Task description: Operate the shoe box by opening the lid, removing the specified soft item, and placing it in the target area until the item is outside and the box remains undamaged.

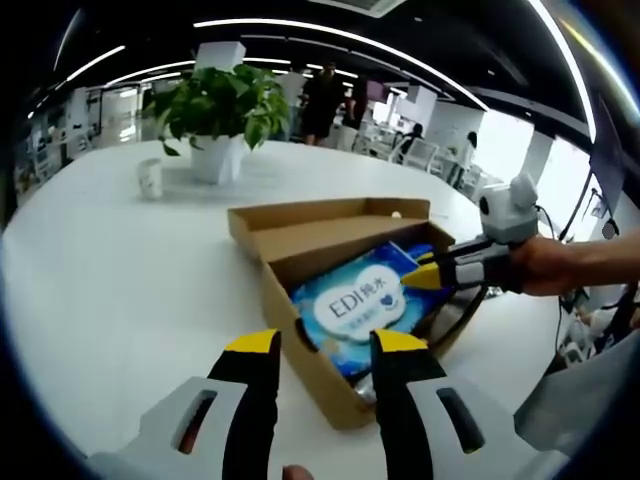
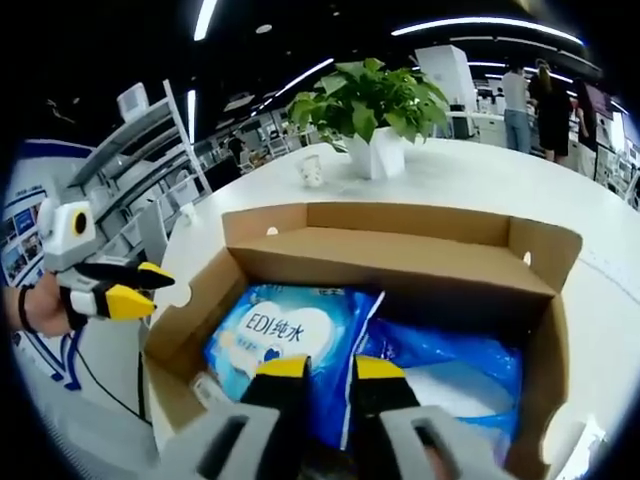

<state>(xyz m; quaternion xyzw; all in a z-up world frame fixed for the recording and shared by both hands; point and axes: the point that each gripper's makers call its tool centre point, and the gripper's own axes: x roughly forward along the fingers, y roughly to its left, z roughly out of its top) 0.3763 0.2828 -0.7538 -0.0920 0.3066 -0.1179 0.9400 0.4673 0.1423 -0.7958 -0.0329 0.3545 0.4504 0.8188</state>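
In the left gripper view, the left gripper (image 1: pixel 325 350) hangs just short of the near corner of the shoe box (image 1: pixel 300 345), its yellow-tipped jaws parted with nothing between them. Beyond the tips, the box stands open on the white table (image 1: pixel 110 270), its lid (image 1: pixel 320 215) folded back on the far side. Inside lies a blue wet-wipes pack (image 1: pixel 362 305) with a white label. From the right side of this view the right gripper (image 1: pixel 425 272) reaches over the box's far wall, held by a hand (image 1: pixel 550 265), its yellow tips just above the pack.

The right gripper view looks down into the box from above: the right gripper (image 2: pixel 330 368) has its jaws only narrowly apart, tips right over the wipes pack (image 2: pixel 285 340); whether they pinch the wrapper cannot be told. This view also shows a second blue soft pack (image 2: pixel 450 365) lying beside the first, which the left gripper view hides. The left gripper (image 2: pixel 135 288) appears at the left, outside the box's wall.

The box walls stand upright and whole. Around the box the tabletop is bare on the near and left sides. Farther back stand a small white cup (image 1: pixel 150 178) and a potted plant (image 1: pixel 215 115), well apart from the box. People stand in the office behind.
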